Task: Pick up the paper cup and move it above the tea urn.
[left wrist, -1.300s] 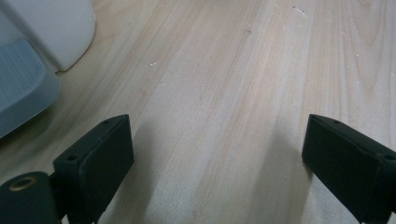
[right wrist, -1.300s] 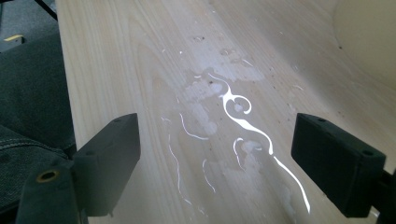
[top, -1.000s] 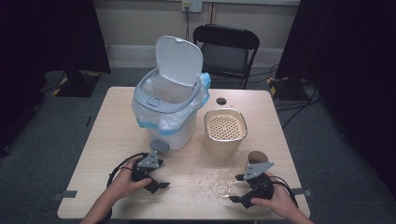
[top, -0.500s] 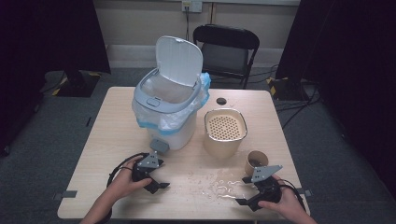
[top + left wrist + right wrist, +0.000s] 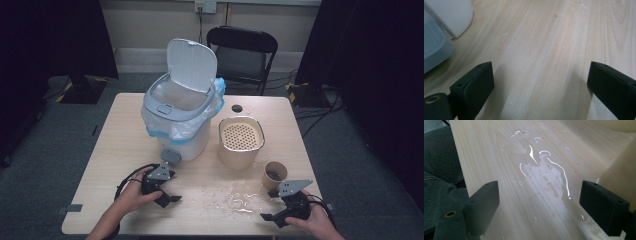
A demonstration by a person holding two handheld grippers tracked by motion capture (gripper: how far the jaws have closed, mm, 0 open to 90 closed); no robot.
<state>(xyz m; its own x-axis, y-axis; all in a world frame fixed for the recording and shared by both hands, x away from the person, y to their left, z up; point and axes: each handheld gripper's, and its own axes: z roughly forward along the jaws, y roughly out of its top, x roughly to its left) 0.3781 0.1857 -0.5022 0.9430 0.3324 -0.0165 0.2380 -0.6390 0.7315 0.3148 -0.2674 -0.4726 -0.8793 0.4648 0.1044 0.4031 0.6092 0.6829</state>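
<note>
Left tongs (image 5: 170, 198) low over the tabletop (image 5: 120, 150) just before the bin (image 5: 181, 117), right tongs (image 5: 274, 210) near the front edge, spill (image 5: 240, 202) between both tongs, cup (image 5: 274, 174) just beyond the right tongs, strainer pot (image 5: 241, 140) farther back.

Bare table (image 5: 120, 145) lies between both grippers, wet with a spill (image 5: 239, 199); cup (image 5: 274, 174) crowds the right gripper (image 5: 272, 206).

we see pale wood-grain table (image 5: 115, 150) | white bin (image 5: 187, 140) with grey-blue rim, light blue liner | beige pot (image 5: 240, 152), dotted perforated lid | brown paper cup (image 5: 274, 175) | black chair (image 5: 242, 52) | black grippers, left (image 5: 167, 198), right (image 5: 270, 216)
</note>
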